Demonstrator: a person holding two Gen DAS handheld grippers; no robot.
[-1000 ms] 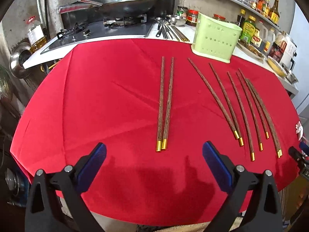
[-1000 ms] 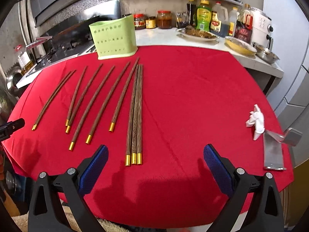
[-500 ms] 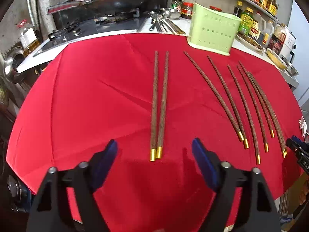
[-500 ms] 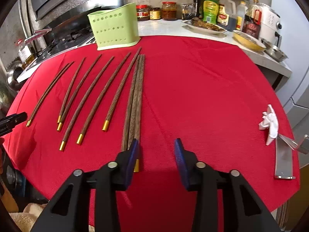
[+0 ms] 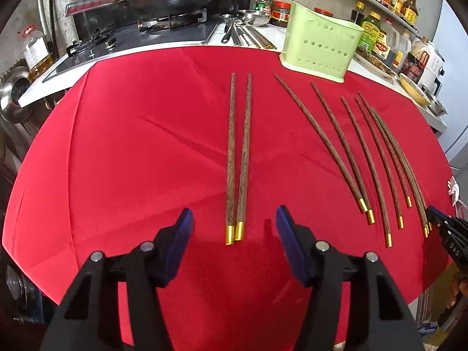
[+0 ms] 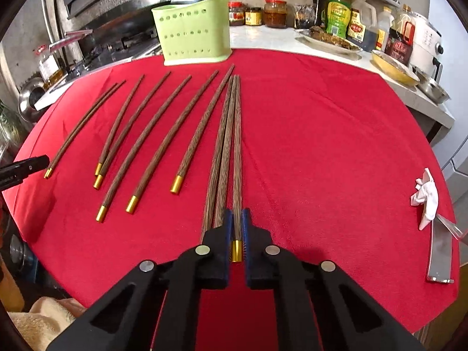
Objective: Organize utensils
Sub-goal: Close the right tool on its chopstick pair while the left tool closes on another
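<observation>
A dark-grained wooden chopstick (image 6: 237,158), capped in gold at the near end, is pinched between the closed blue pads of the right gripper (image 6: 237,231), at the right edge of a bundle of three on the red tablecloth (image 6: 321,146). The left gripper (image 5: 234,228) is held wide apart and empty, its jaws flanking the gold tips of a chopstick pair (image 5: 238,158). A perforated green utensil holder (image 6: 193,33) is seen at the cloth's far edge.

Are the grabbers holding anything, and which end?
The right gripper is shut on one chopstick near its gold-capped end. The left gripper is open around a pair of chopsticks, holding nothing.
</observation>
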